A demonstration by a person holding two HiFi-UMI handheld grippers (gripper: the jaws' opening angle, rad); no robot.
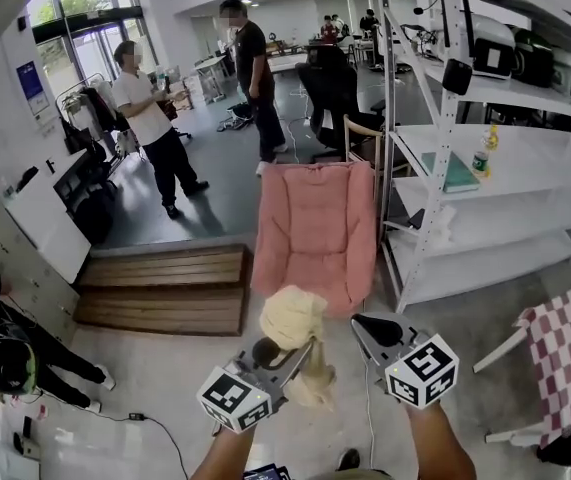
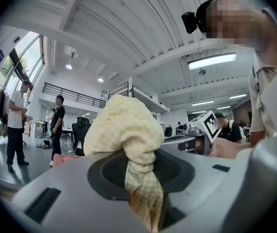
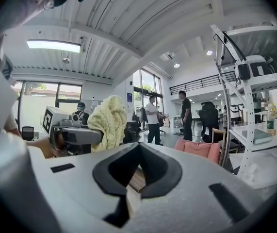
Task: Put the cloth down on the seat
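Observation:
My left gripper (image 1: 283, 348) is shut on a pale yellow cloth (image 1: 293, 318), which bunches above the jaws while a tail hangs below them. In the left gripper view the cloth (image 2: 126, 130) bulges out over the dark pads (image 2: 111, 171) and fills the middle. The seat, a pink cushioned chair (image 1: 315, 233), stands just beyond the cloth, facing me. To the right of the cloth my right gripper (image 1: 370, 326) is shut with nothing in it. In the right gripper view the jaw tips (image 3: 139, 145) meet, with the cloth (image 3: 108, 120) to their left and the pink chair (image 3: 199, 148) ahead to the right.
A white shelving rack (image 1: 485, 188) stands right beside the chair. Wooden steps (image 1: 165, 288) lie to its left. A red checkered cloth (image 1: 570, 348) covers something at the right edge. Two people (image 1: 155, 128) (image 1: 255, 73) stand further back, near a black office chair (image 1: 330, 88).

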